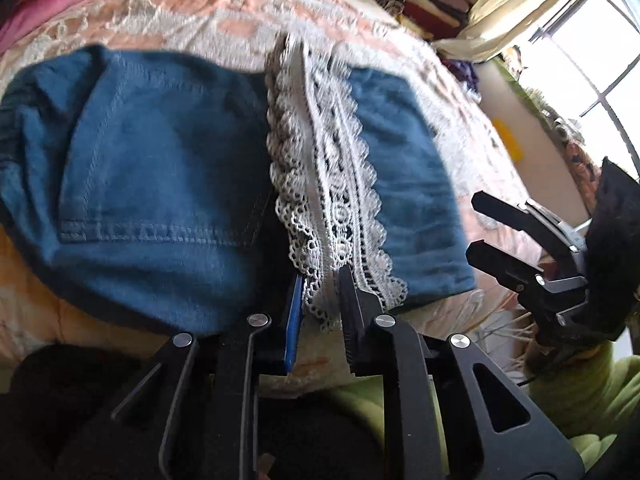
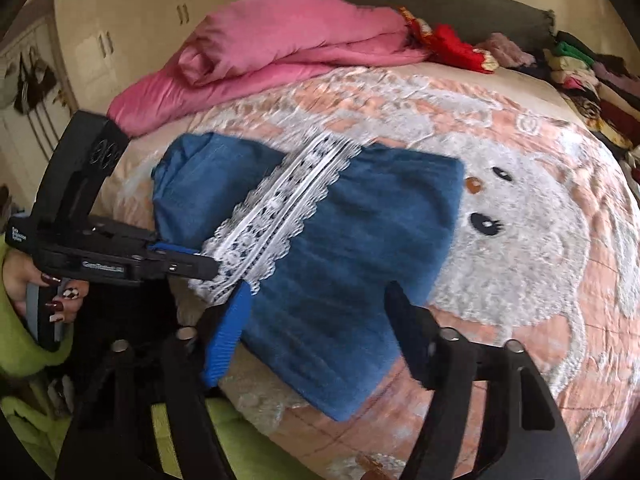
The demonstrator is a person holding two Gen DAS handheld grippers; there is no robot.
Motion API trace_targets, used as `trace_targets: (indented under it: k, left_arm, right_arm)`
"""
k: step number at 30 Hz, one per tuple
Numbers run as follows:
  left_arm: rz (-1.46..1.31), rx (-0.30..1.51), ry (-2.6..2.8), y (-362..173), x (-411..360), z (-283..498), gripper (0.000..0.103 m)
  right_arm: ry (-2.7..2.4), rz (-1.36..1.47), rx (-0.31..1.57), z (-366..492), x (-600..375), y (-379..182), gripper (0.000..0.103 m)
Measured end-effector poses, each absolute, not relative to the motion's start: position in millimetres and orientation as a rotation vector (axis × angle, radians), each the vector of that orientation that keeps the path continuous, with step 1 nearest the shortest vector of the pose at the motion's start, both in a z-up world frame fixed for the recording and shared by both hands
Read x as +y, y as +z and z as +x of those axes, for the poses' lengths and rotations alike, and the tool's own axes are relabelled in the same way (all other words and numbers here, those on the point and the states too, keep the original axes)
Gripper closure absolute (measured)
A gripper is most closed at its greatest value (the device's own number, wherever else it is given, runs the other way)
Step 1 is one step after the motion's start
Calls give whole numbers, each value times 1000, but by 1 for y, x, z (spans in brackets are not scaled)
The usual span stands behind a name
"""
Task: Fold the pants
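Note:
Blue denim pants (image 1: 160,168) lie folded on the bed, with a white lace strip (image 1: 320,184) running across them. My left gripper (image 1: 320,284) sits at the near end of the lace, its fingers close together around the lace edge. In the right wrist view the pants (image 2: 340,248) and the lace (image 2: 276,208) show too, with the left gripper (image 2: 208,268) at the lace end. My right gripper (image 2: 316,300) is open just above the pants' near edge, holding nothing. It also shows at the right in the left wrist view (image 1: 476,228).
The bed cover (image 2: 520,240) is peach with a white cat face. A pink quilt (image 2: 260,48) lies at the far side. Stacked folded clothes (image 2: 592,80) sit at the far right. A window (image 1: 592,40) is on the right.

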State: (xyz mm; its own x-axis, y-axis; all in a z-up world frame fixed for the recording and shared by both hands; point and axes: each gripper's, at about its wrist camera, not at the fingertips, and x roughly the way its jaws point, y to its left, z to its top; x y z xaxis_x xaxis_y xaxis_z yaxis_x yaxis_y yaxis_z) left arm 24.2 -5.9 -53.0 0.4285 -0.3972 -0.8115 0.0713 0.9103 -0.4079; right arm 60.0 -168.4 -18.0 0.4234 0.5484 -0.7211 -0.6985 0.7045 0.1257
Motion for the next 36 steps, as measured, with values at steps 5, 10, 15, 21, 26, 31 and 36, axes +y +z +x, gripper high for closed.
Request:
trace_targets:
  k: [5,10,15,21,26,31,36]
  left_arm:
    - [-308,1083,-289,-52,-9,26,90]
    - [-296,1077,-292,-52,-14,27,88]
    - [-286,1074,-289,-50,-14,28,88]
    - [-272,1065,-286,-48,-17,24,88]
    - [-259,1048,-280,-42,-15,21,87]
    - [-256,1038,-270,-39,-12,19,80]
    - [-254,1032,-267,-37,-12,19,73]
  right_arm:
    - [783,-268,858,57,-160,-32,41]
    - [730,-285,941,63,-164,-58,42]
    - [726,-285,938,64,-164,-59,40]
    - [729,-268,933,63,-166,-52,40]
    - [730,-258,919,61,-170,-45,40]
    - [725,-246,909,59,-175,-40,36]
    - [718,-245,901,59,-178,-35,36]
